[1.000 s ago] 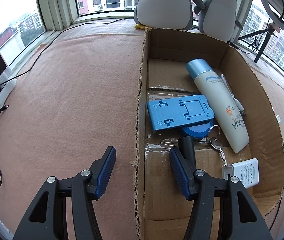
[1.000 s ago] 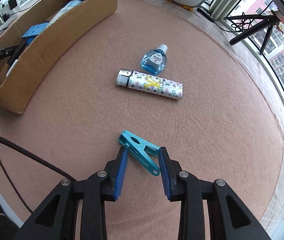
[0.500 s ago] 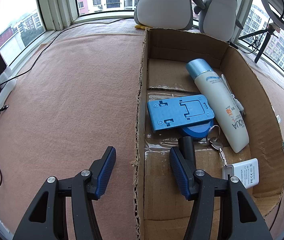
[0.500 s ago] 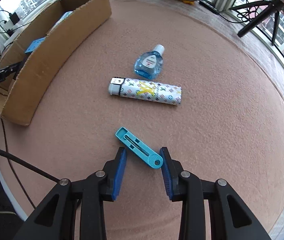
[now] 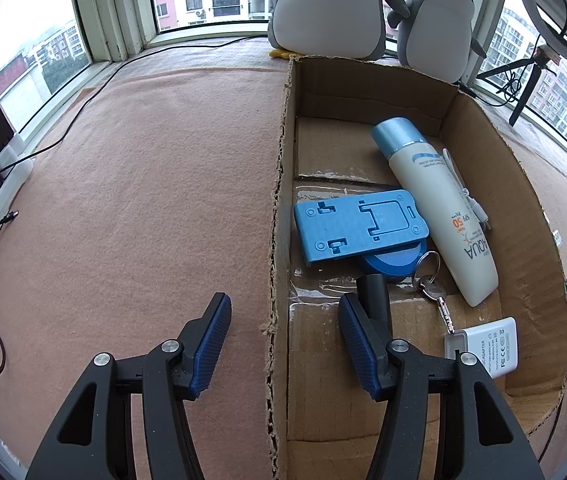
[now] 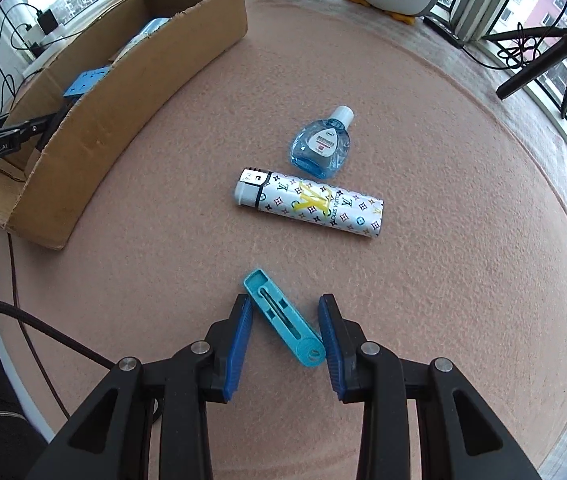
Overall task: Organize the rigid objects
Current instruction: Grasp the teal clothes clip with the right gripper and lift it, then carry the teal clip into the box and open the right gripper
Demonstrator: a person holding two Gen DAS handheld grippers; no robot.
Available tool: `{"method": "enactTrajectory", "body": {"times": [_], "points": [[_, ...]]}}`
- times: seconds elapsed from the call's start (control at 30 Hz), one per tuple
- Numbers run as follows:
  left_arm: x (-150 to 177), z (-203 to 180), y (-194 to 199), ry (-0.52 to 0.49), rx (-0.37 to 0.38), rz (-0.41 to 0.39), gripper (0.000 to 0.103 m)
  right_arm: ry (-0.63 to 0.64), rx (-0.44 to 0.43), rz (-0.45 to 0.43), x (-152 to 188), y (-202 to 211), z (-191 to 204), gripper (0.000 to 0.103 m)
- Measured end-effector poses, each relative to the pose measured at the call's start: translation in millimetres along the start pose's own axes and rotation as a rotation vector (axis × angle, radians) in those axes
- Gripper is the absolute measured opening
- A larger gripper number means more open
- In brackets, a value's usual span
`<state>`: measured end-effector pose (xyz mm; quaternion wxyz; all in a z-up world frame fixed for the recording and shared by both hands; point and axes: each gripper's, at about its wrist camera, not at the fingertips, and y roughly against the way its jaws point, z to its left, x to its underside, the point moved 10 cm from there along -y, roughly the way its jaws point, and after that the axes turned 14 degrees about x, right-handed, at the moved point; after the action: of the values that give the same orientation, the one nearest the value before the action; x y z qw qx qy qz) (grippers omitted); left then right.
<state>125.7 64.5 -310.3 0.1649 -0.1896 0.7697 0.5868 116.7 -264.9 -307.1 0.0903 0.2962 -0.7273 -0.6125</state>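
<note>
Right gripper (image 6: 285,338) sits low over the tabletop (image 6: 463,280), fingers spread to either side of the teal clip (image 6: 283,326), which lies flat and angled across the gap; contact with the pads cannot be told. Clip looks light, stiff plastic, likely to skid on the felt; best pinched across its long flat sides near mid-length. Beyond it lie the patterned lighter (image 6: 309,204) and small blue bottle (image 6: 321,148), touching. Left gripper (image 5: 279,344) hangs with fingers spread, empty, straddling the near wall of the cardboard box (image 5: 523,184), which holds the sunscreen bottle (image 5: 435,204) and blue stand (image 5: 359,226).
</note>
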Motion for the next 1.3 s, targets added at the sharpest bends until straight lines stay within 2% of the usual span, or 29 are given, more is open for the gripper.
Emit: {"method": "enactTrajectory", "body": {"times": [0.07,0.17,0.2,0.37,0.57,0.77,0.9,1.1,1.3], "points": [[0.0,0.0,0.2,0.002,0.001,0.000,0.060,-0.008,-0.006,-0.001,-0.5,1.0,1.8,0.028],[-0.1,0.1,0.2,0.003,0.000,-0.001,0.061,-0.024,-0.011,0.000,-3.2,-1.0,-2.7,0.012],[0.0,0.2,0.2,0.004,0.000,-0.001,0.061,-0.034,-0.021,0.002,-3.3,-0.9,-3.7,0.011],[-0.2,0.1,0.1,0.005,0.000,-0.002,0.062,-0.092,-0.046,-0.020,-7.0,6.1,-11.9,0.011],[-0.4,0.0,0.3,0.007,0.002,-0.003,0.062,-0.136,-0.046,-0.116,-24.3,39.1,-11.2,0.011],[-0.4,0.0,0.3,0.006,0.002,-0.004,0.062,-0.167,-0.078,-0.221,-61.0,78.1,3.5,0.011],[-0.1,-0.2,0.7,0.007,0.003,-0.005,0.062,-0.215,-0.137,-0.279,-89.0,94.9,13.2,0.011],[-0.4,-0.7,0.7,0.003,0.003,-0.004,0.062,-0.222,-0.210,-0.329,-129.1,107.7,49.9,0.011],[-0.6,-1.0,0.3,0.005,0.007,-0.005,0.062,-0.202,-0.272,-0.336,-162.1,110.8,85.9,0.011]]}}
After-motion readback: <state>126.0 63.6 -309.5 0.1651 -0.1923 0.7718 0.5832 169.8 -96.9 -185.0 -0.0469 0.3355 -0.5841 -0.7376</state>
